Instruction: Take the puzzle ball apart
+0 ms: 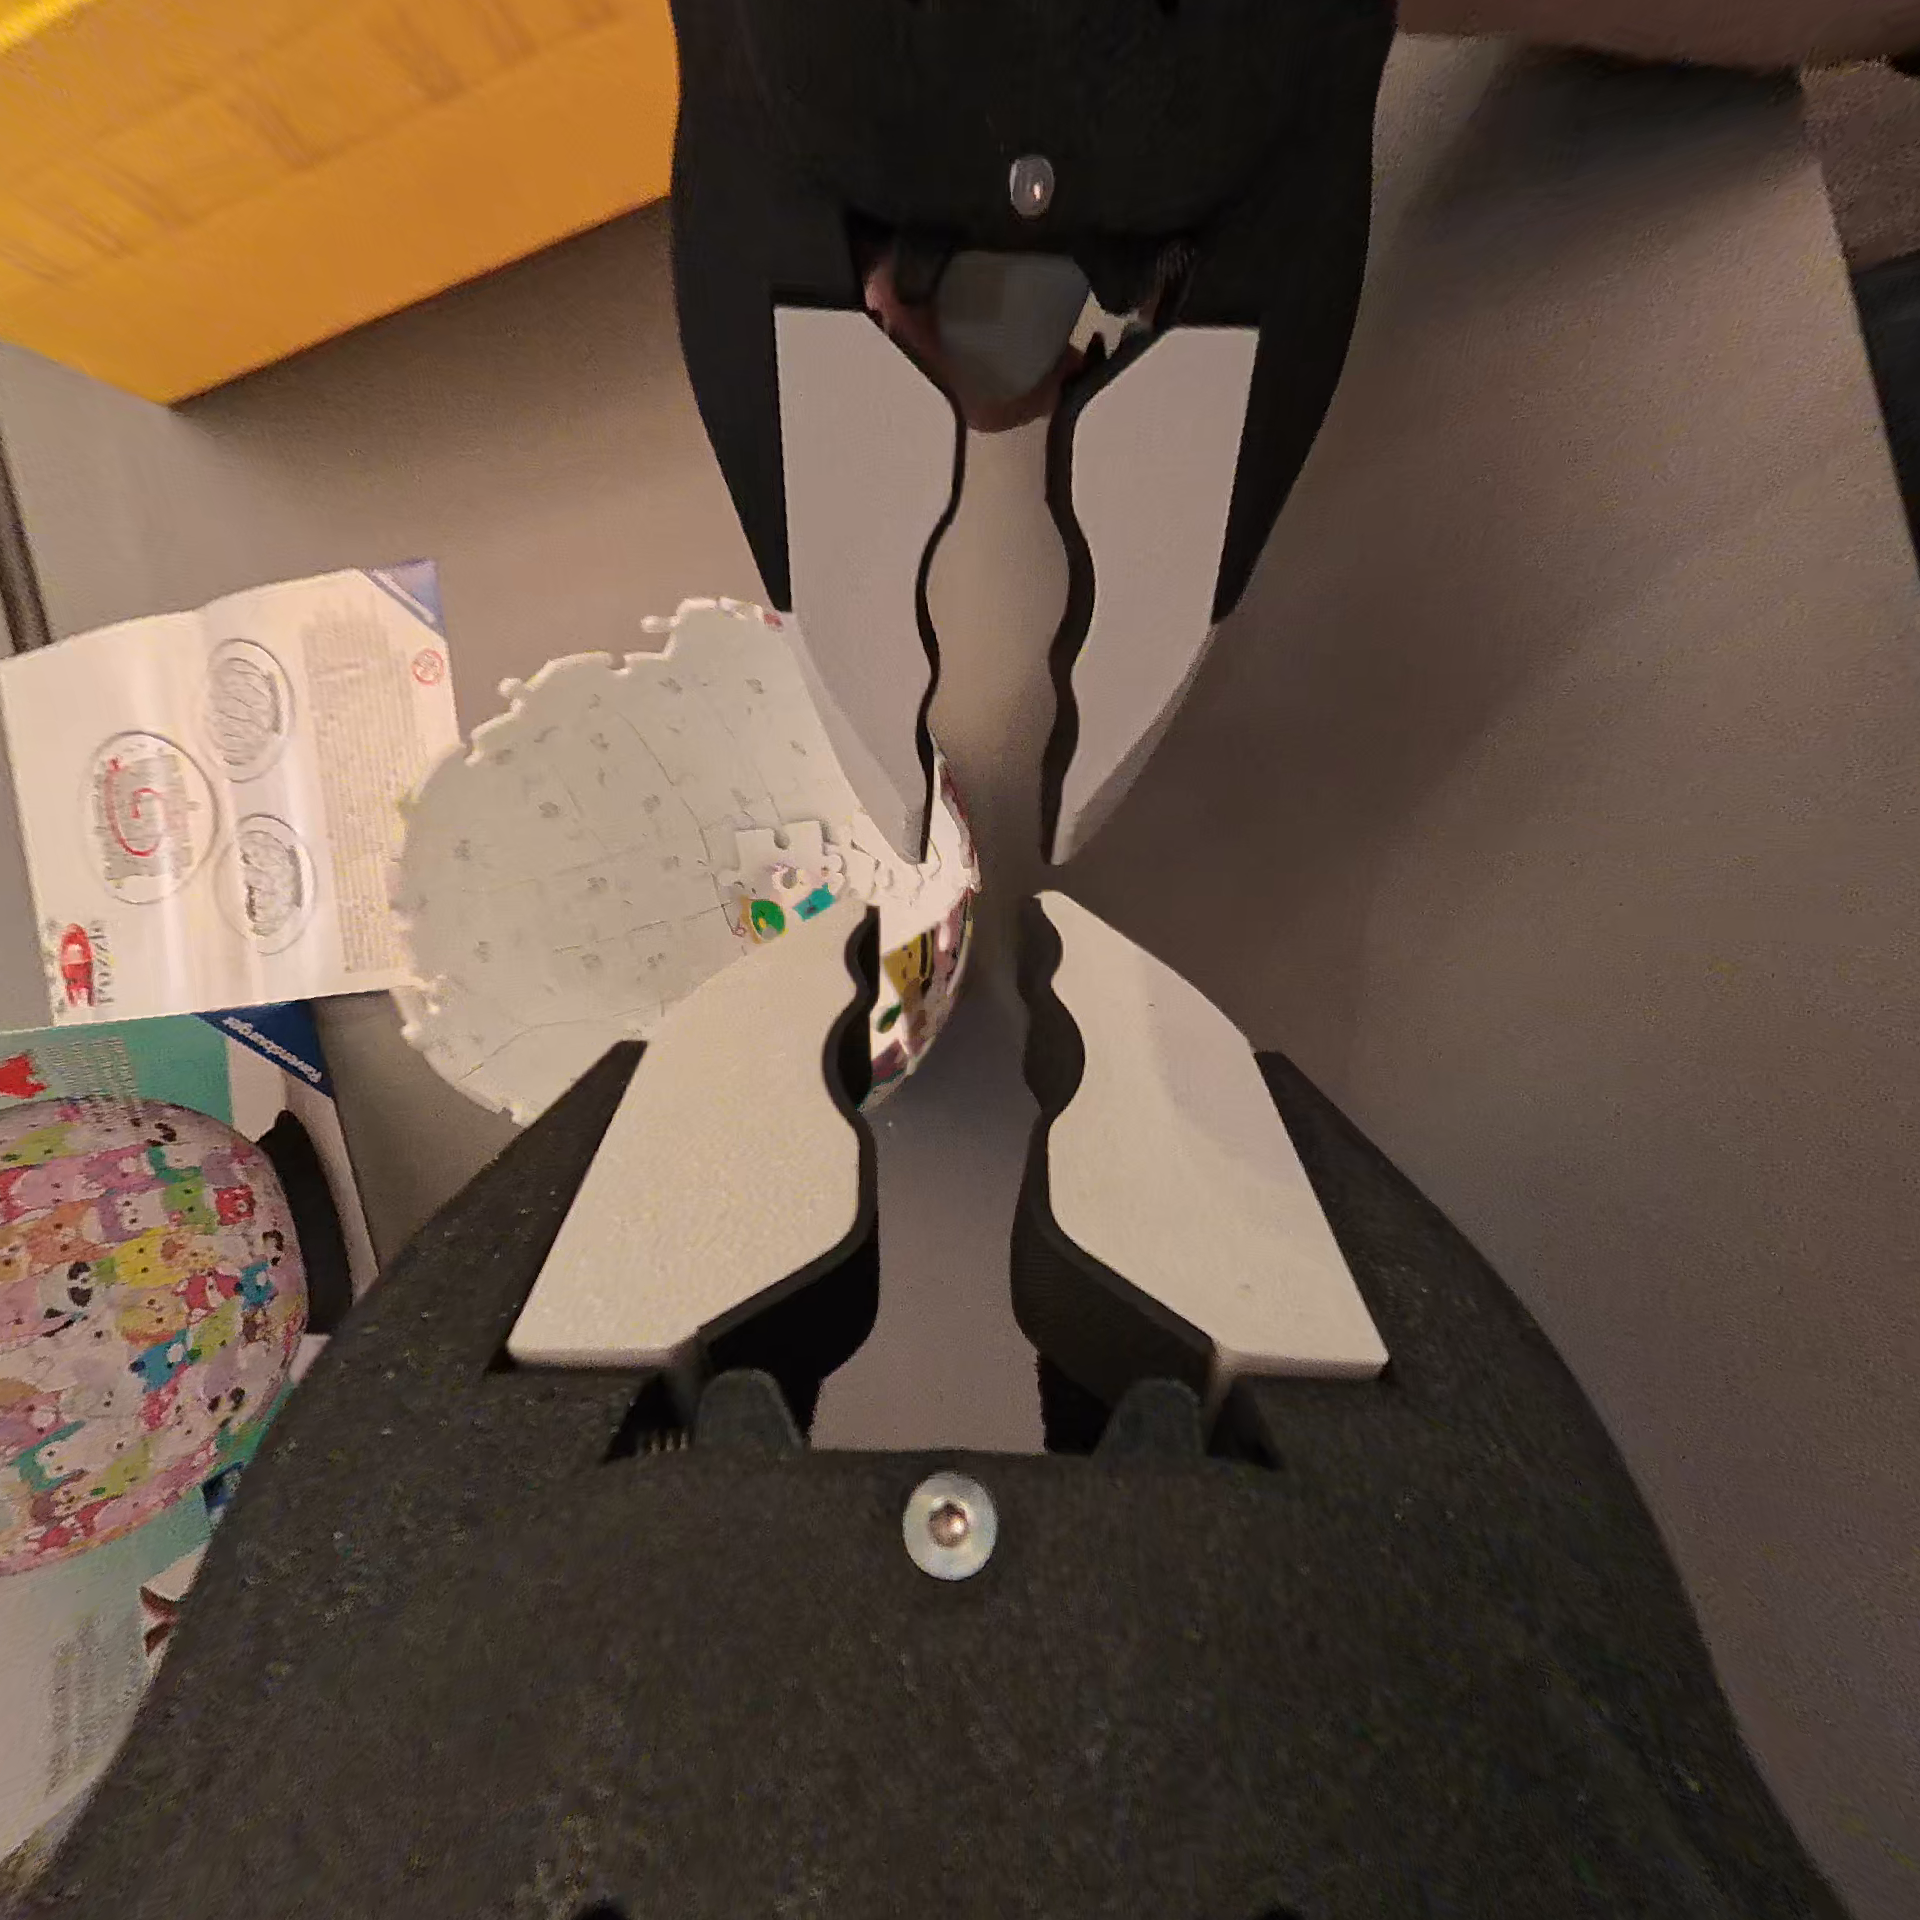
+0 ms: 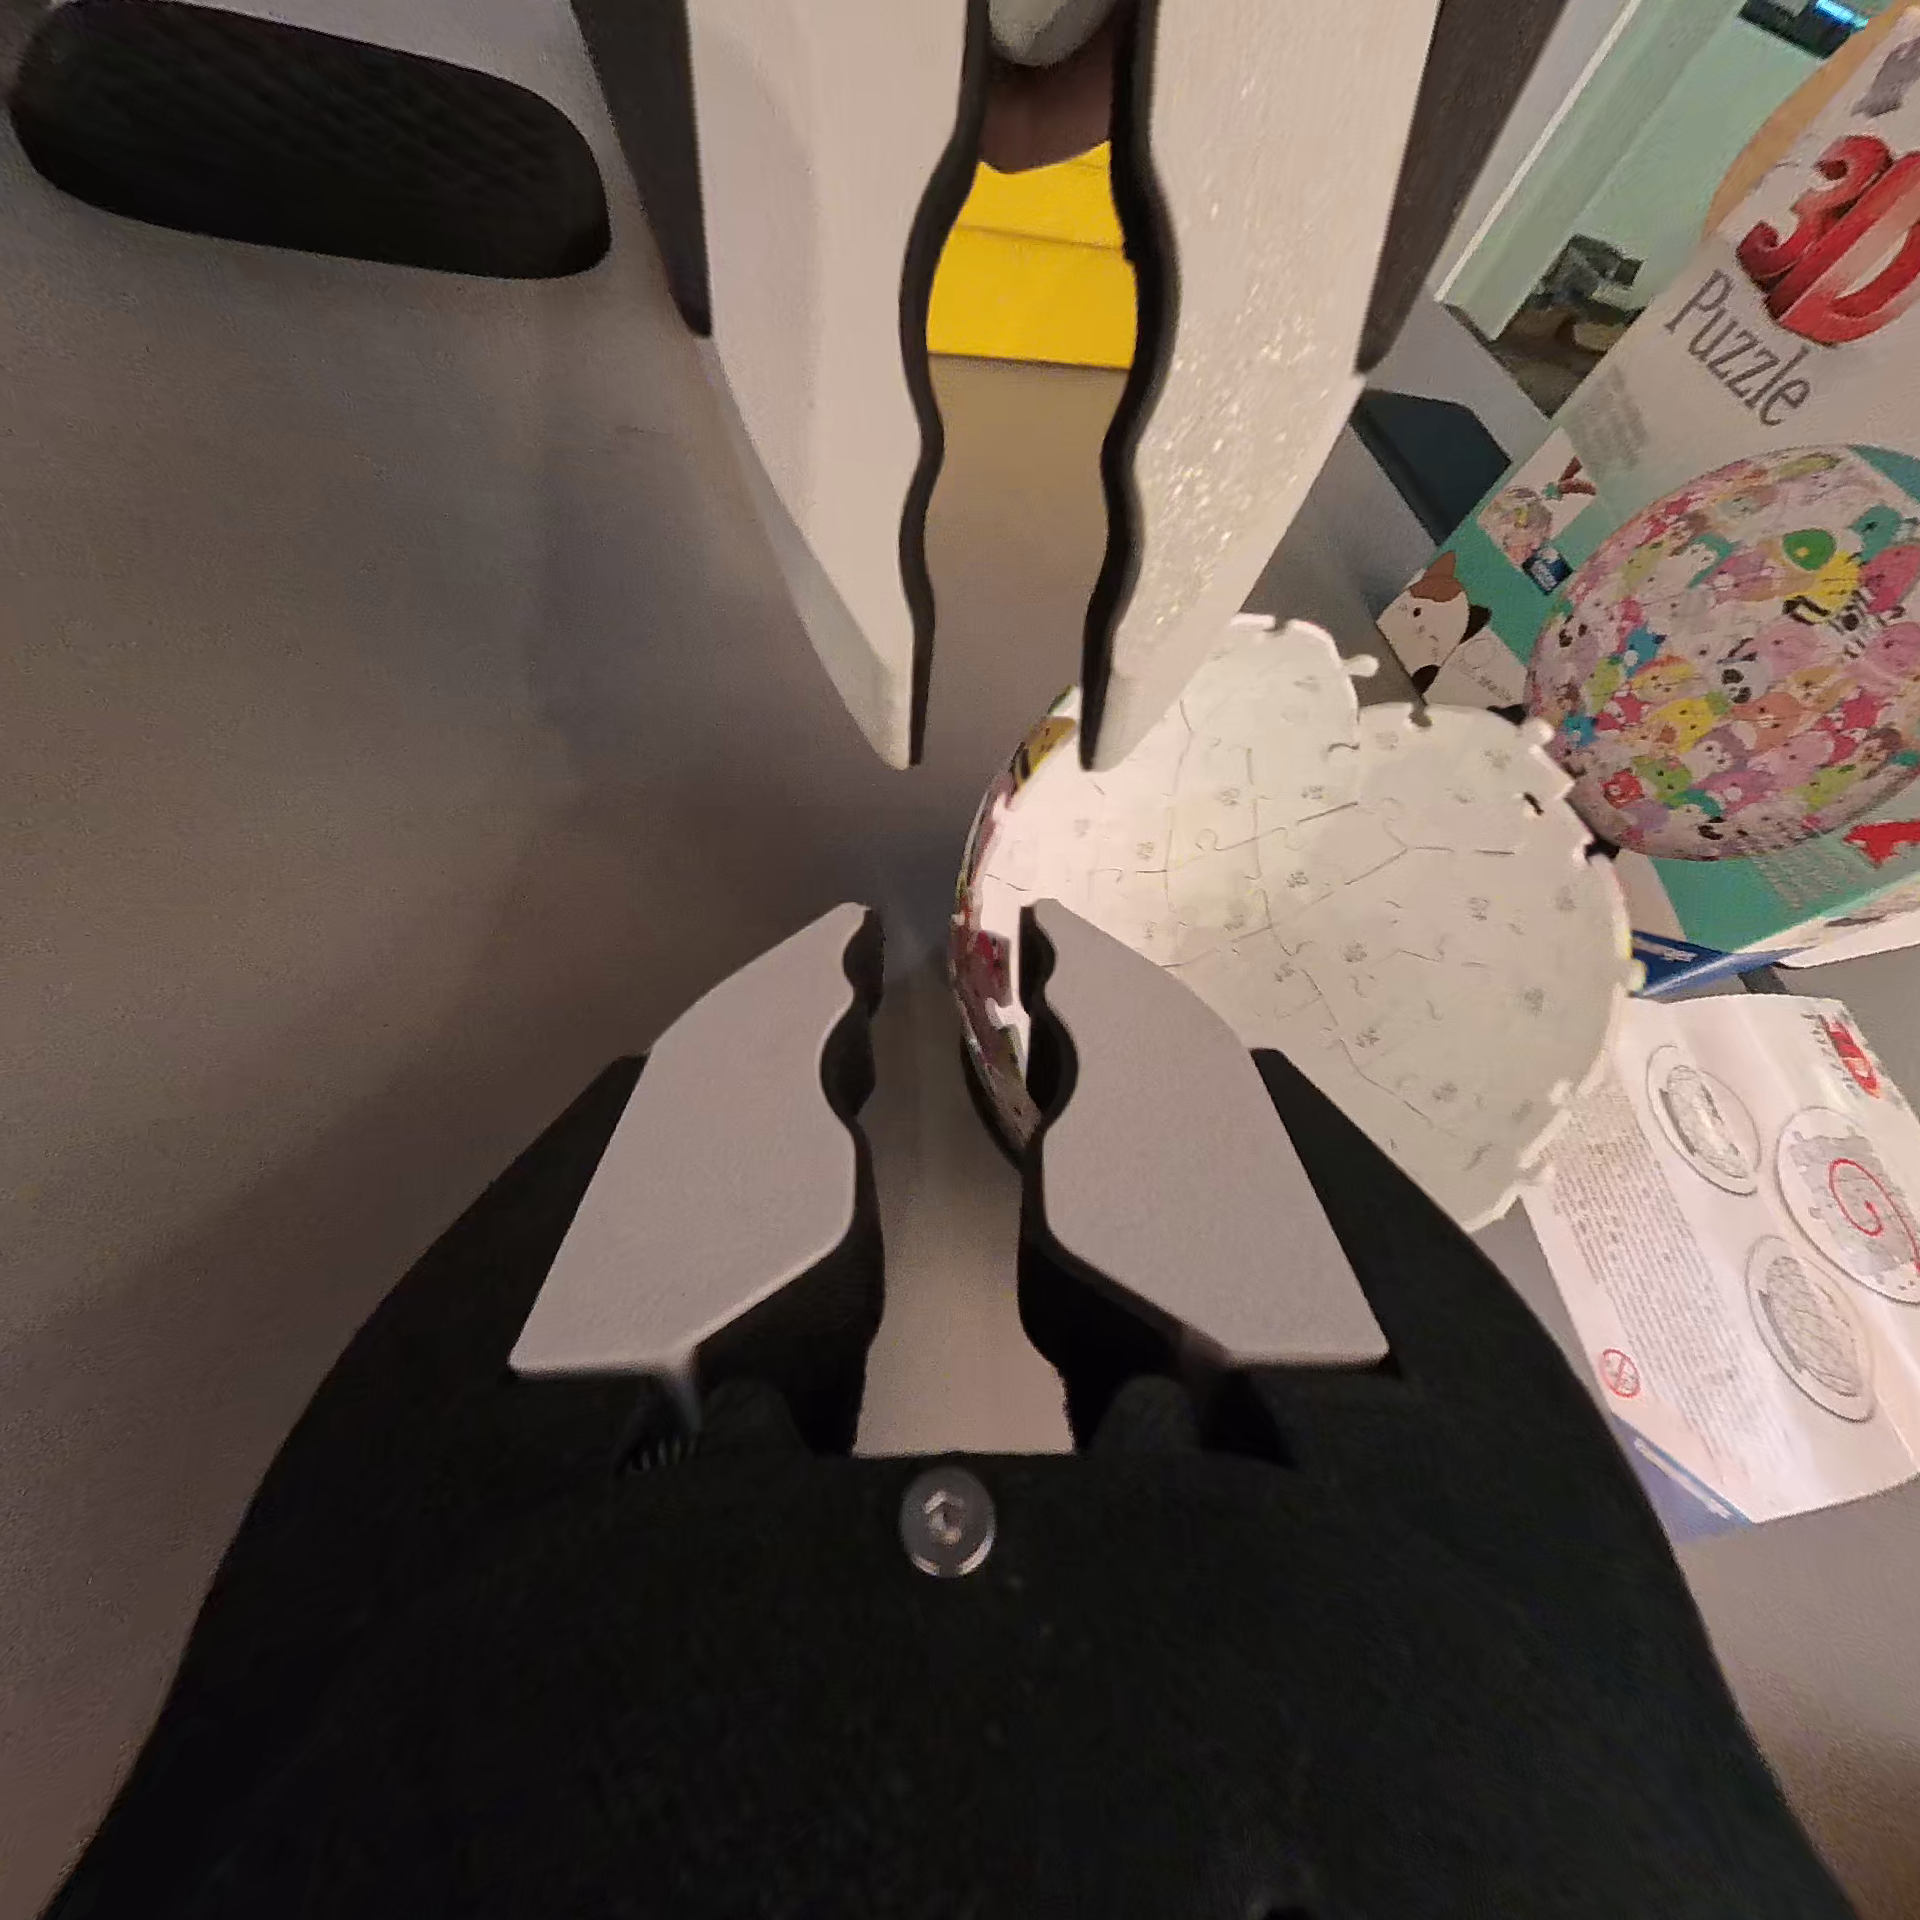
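Left wrist view: left gripper (image 1: 954,906) stood a little open, nothing between its fingers; right gripper (image 1: 987,857) faced it tip to tip — also slightly parted, empty. Puzzle ball (image 1: 644,862), a half shell w/ jagged edge, lay on the grey table (image 1: 1507,831) just beside both tips, white hollow facing the cams, printed outside turned away. No clear long axis. Instruction sheet (image 1: 223,790) & puzzle box (image 1: 135,1320) sat just past it, yellow box (image 1: 312,156) well apart.

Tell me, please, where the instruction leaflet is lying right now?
The instruction leaflet lies flat on the grey table, left in the left wrist view, between the puzzle shell and puzzle box.
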A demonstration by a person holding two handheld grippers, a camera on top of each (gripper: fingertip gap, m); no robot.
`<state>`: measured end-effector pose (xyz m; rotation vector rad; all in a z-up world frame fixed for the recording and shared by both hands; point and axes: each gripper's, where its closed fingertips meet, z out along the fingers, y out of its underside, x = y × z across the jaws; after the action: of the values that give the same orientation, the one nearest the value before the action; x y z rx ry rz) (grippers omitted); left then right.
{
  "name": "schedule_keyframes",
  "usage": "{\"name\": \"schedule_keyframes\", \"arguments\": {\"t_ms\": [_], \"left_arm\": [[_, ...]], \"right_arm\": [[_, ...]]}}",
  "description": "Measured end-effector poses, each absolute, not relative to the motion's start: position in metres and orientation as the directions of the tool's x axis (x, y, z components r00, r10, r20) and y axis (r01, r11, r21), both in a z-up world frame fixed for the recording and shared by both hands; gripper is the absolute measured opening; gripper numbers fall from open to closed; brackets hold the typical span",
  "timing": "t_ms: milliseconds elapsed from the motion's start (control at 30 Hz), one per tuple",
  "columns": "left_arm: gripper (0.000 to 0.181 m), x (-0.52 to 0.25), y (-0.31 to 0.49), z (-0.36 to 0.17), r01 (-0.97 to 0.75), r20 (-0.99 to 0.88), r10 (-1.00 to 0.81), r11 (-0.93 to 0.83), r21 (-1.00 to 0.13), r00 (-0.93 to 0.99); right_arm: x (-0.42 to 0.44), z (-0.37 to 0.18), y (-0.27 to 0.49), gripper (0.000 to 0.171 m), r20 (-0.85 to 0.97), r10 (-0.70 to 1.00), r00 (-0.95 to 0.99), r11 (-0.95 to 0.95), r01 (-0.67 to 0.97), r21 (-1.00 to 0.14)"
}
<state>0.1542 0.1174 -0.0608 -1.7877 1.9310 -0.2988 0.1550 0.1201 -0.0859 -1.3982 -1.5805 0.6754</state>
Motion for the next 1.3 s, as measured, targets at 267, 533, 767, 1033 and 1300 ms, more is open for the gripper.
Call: {"name": "schedule_keyframes", "arguments": {"t_ms": [267,533,767,1033,1300], "left_arm": [[0.017,0.148,0.126,-0.074,-0.93,-0.184,-0.98,0.13,-0.344,-0.069],[0.006,0.144,0.119,-0.079,-0.954,-0.067,-0.985,0.169,-0.246,-0.157],[0.002,0.145,0.104,-0.083,-0.955,0.039,-0.972,0.222,-0.195,-0.234],[0.006,0.15,0.111,-0.078,-0.955,0.008,-0.983,0.178,-0.238,-0.185],[0.01,0.147,0.115,-0.08,-0.952,-0.016,-0.991,0.134,-0.275,-0.135]], "right_arm": [[0.168,-0.093,0.129,0.018,0.348,0.937,0.037,0.272,0.548,-0.791],[0.166,-0.092,0.126,0.009,0.282,0.959,0.015,0.234,0.517,-0.823],[0.167,-0.081,0.128,0.003,0.161,0.986,0.038,0.128,0.442,-0.888],[0.177,-0.069,0.128,0.003,0.12,0.991,0.059,0.085,0.415,-0.906],[0.315,0.05,0.192,0.003,0.308,0.634,0.71,0.151,0.276,-0.949]]}}
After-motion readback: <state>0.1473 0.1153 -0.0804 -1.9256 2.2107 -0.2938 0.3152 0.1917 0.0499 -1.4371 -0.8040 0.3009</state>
